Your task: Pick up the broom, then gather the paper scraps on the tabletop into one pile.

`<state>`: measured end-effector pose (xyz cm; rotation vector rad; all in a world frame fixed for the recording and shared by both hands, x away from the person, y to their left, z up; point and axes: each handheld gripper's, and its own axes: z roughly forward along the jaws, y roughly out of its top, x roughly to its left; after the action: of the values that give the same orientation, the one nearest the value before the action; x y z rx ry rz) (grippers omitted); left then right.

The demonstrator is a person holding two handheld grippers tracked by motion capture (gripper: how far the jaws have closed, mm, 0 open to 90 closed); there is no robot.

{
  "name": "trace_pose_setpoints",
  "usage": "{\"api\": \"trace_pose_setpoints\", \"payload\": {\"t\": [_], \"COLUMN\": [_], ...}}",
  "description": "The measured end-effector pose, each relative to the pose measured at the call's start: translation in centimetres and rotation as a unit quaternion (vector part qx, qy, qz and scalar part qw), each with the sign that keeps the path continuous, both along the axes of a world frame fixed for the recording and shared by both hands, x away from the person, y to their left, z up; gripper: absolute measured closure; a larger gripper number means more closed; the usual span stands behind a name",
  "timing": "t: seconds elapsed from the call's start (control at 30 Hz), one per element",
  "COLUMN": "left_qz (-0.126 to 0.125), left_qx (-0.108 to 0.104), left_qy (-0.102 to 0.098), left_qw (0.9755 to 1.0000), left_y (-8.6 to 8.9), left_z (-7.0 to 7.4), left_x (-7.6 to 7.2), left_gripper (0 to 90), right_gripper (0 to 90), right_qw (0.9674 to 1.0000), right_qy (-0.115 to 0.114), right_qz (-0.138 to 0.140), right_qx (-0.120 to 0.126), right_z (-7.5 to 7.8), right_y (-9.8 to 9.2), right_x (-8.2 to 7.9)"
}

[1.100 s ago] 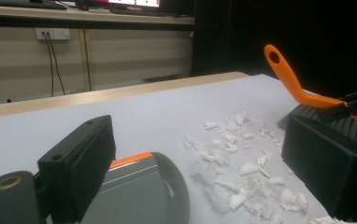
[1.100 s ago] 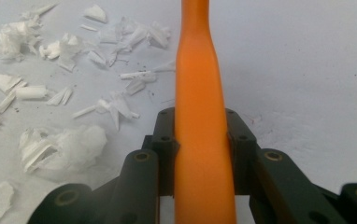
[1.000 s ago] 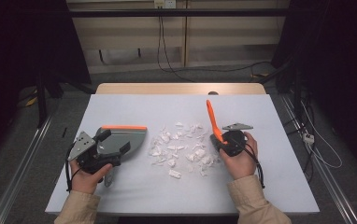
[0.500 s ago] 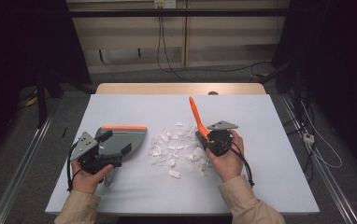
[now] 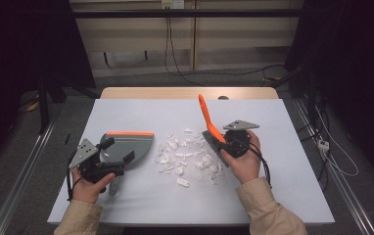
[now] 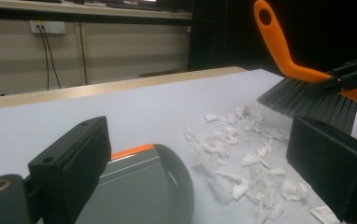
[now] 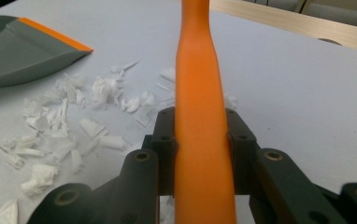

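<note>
- Right tongs [image 5: 222, 139] are clamped tight on the orange plastic brush w/ dark bristles [image 5: 206, 116]. The handle runs up between the 2 black jaws.
- Brush handle sticks up & tilts toward the far edge of the bench [image 5: 283, 186]. Its bristles sit just at the right side of the paper pile.
- Pile of small torn white paper bits [image 5: 187, 155] lies in the middle of the bench, between the 2 hands.
- Grey plastic dustpan w/ an orange lip [image 5: 128, 147] lies flat on the left part of the bench, just beside the paper bits. The orange lip is on the side toward the far edge.
- Left tongs [image 5: 119, 164] are at the near side of the dustpan, by its handle. In the left gripper view the jaws stand wide apart, w/ the dustpan low between them. Can't tell if they hold it.
- Person's left hand [image 5: 89, 183] is near the bench's front-left corner; right hand [image 5: 244, 164] is right of the pile.
</note>
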<state>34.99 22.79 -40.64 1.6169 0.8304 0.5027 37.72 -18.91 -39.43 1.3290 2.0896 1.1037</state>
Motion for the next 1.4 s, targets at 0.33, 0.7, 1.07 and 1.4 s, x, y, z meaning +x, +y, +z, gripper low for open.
{"api": "trace_pose_setpoints", "payload": {"t": [0.33, 0.7, 1.07, 1.4], "left_qz": [0.002, 0.004, 0.012, 0.016], "left_qx": [0.000, -0.002, -0.005, -0.006], "left_qy": [0.005, 0.011, 0.016, 0.015], "left_qw": [1.0000, 0.9999, 0.9998, 0.9997], "left_y": [0.2, 0.4, 0.6, 0.8], "left_z": [-0.2, -0.5, -0.7, -0.8], "left_x": [0.1, 0.2, 0.5, 0.4], "left_gripper": [6.4, 6.4, 6.4, 6.4], "right_gripper": [71.5, 71.5, 71.5, 71.5], "right_qw": [0.9996, 0.9987, 0.9971, 0.9854], "right_qy": [-0.011, -0.021, -0.028, -0.009], "right_qz": [0.023, 0.046, 0.060, 0.143], "right_qx": [0.009, -0.008, -0.037, -0.091], "right_z": [-0.1, -0.4, -2.4, -3.0], "right_y": [-1.8, -2.5, -1.8, 0.7], "right_x": [3.0, 7.7, 11.4, 10.2]}}
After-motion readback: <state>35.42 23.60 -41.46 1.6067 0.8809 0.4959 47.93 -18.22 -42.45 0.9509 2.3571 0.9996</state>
